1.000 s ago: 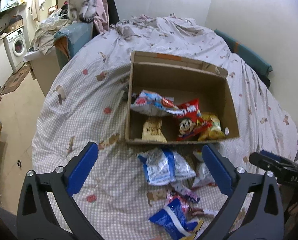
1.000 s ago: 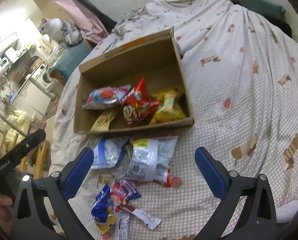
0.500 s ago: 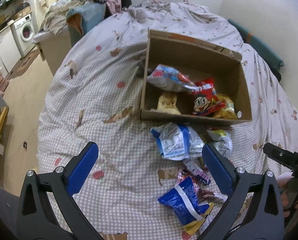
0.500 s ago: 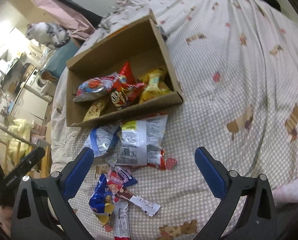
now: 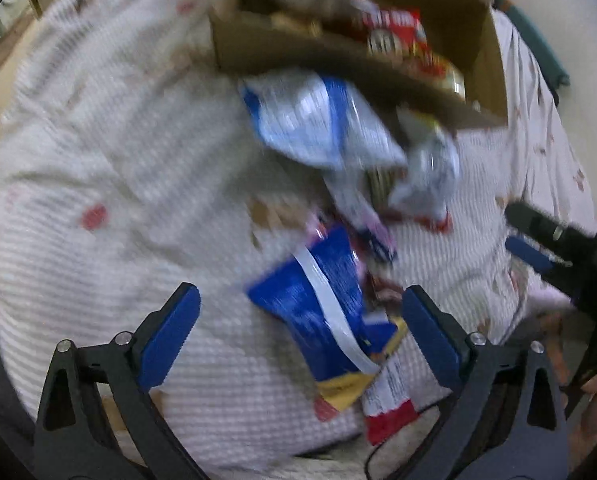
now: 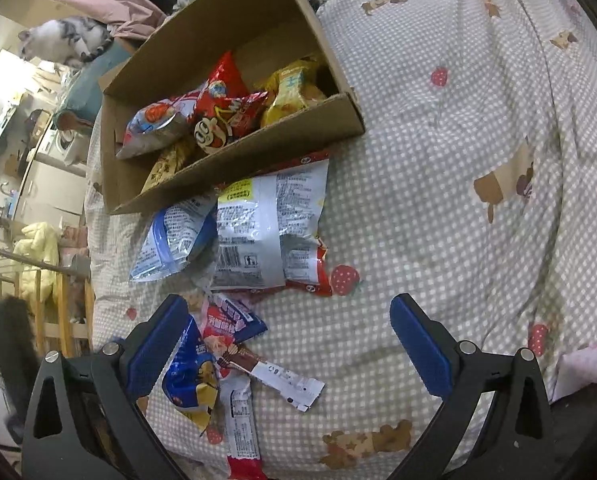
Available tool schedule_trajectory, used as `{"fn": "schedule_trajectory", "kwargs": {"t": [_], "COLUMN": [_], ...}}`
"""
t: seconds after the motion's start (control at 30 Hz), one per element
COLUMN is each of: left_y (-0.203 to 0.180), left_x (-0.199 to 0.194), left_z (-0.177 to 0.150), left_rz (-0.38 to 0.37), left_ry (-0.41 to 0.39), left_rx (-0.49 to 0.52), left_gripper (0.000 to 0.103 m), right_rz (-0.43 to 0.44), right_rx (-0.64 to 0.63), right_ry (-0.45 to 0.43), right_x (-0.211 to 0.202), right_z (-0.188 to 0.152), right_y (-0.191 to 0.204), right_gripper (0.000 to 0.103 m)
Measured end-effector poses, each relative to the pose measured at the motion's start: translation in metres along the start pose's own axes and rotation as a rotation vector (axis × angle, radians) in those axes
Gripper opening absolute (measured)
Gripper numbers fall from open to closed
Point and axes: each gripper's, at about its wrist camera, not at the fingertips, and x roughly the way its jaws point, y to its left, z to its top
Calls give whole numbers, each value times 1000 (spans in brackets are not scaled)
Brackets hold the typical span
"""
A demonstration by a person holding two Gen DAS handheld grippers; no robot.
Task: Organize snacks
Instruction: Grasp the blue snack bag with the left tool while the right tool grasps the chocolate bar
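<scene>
Though blurred, blue snack bag (image 5: 318,312) between open left claw (image 5: 300,330) fingers.

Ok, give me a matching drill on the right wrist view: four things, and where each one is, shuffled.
Things:
1. red bag
2. silver pack
3. cat
4. blue bag

Places:
A. beside the left finger of the right gripper
B. inside the box
C. far behind the box, upper left
D. on the bedspread, just in front of the box

Pairs: 1-B, 2-D, 3-C, 4-A
</scene>
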Motion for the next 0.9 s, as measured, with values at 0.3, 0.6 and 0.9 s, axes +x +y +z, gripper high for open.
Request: {"fn": "schedule_trajectory", "kwargs": {"t": [0.3,0.6,0.9], "left_y": [-6,1,16], "left_x": [39,-5,-26], "left_z": [-14,-8,8], "left_rz": [-1,154,209], "left_ry": [176,16,-81], "left_rx": [14,88,47], "left_gripper": [39,26,26], "right_rz": [-11,-118,-232], "right_rx": [13,-310,-514], "right_ry": [18,262,350], "right_x": [0,52,91], "right_z": [0,-33,-53], "right_y": [-6,42,69], "right_gripper": [103,77,48]}}
